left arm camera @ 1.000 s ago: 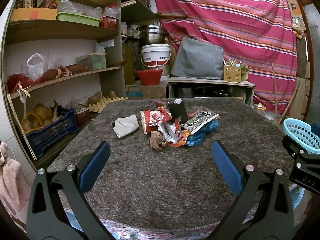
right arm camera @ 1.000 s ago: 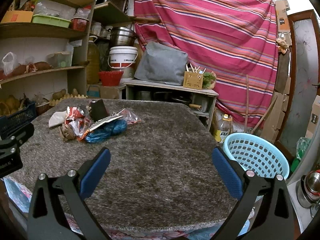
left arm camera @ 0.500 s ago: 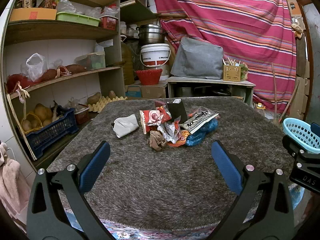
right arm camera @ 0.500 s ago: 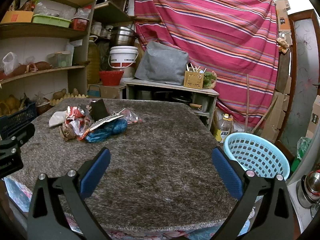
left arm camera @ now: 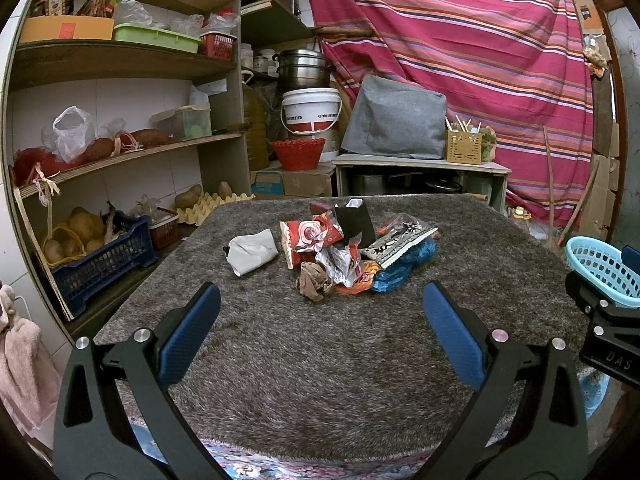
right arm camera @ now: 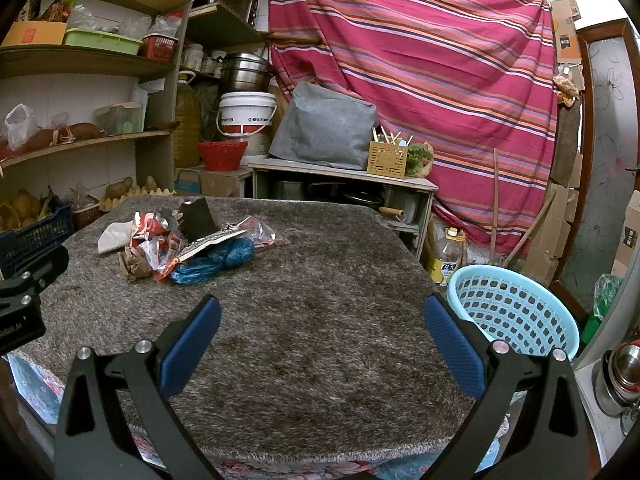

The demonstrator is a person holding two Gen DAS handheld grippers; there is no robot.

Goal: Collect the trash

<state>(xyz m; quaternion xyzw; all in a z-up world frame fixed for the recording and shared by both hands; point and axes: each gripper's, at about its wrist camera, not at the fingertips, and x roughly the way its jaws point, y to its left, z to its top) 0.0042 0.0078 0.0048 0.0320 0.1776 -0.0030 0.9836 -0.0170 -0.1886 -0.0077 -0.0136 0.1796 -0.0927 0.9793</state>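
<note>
Both tools are hovering over the near edge of the shaggy grey-brown rug-covered table (left arm camera: 320,360), and nothing is being carried. The left gripper (left arm camera: 320,336) is holding its blue-padded fingers (left arm camera: 188,340) spread wide with only rug showing between them. The right gripper (right arm camera: 320,336) is doing the same, fingers apart and empty, aiming at bare rug.

The trash is sitting in a loose heap toward the far middle of the table: a crumpled white paper wad (left arm camera: 252,251) lying just left of the pile, a red-and-white snack wrapper (left arm camera: 308,236), a small upright black carton (left arm camera: 354,222), a crumpled brown paper ball (left arm camera: 314,280) at the pile's near edge, a black-and-white printed packet (left arm camera: 400,238) resting on a bunched blue plastic bag (left arm camera: 404,264).

The pale blue perforated plastic basket (right arm camera: 516,312) is waiting beside the table's right edge, well apart from the heap.
</note>
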